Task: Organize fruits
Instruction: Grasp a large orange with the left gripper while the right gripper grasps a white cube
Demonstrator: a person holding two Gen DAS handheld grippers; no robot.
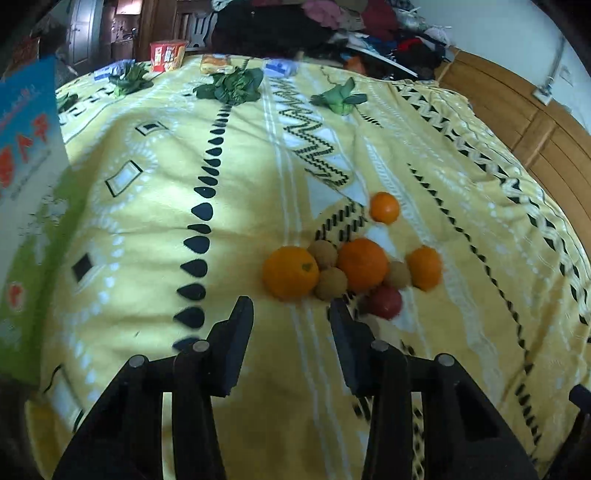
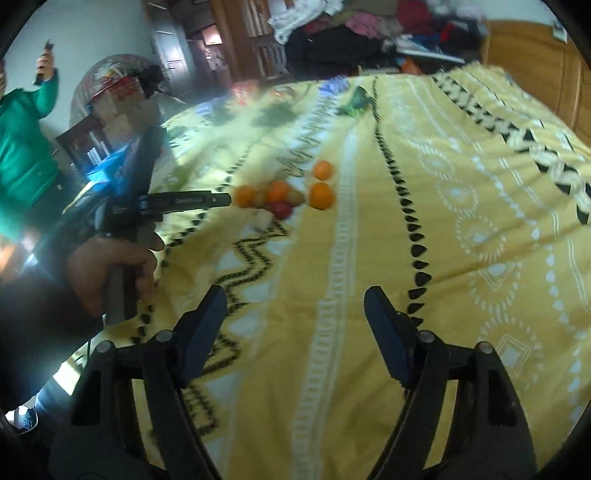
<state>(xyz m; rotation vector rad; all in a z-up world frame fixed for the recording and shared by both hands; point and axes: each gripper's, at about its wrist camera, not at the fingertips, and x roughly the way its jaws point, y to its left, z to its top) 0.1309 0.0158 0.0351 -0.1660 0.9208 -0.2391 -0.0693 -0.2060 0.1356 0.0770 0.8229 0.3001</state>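
A cluster of fruit lies on the yellow patterned bedspread (image 1: 147, 221): a large orange (image 1: 290, 272), a second orange (image 1: 362, 264), a third (image 1: 424, 268), several brown kiwis (image 1: 331, 283) and a red apple (image 1: 385, 302). One small orange (image 1: 384, 208) lies apart, farther back. My left gripper (image 1: 291, 310) is open and empty, just short of the large orange. My right gripper (image 2: 295, 299) is open and empty, well back from the cluster (image 2: 280, 195). The left gripper (image 2: 221, 199) shows in the right wrist view beside the fruit.
Leafy greens (image 1: 232, 86) lie at the bed's far end, with a red noodle cup (image 1: 168, 54) and snack packets. A blue and green poster (image 1: 26, 184) stands at the left. A clothes pile (image 1: 314, 22) and wooden headboard (image 1: 517, 110) border the bed. A person in green (image 2: 22, 147) stands at the left.
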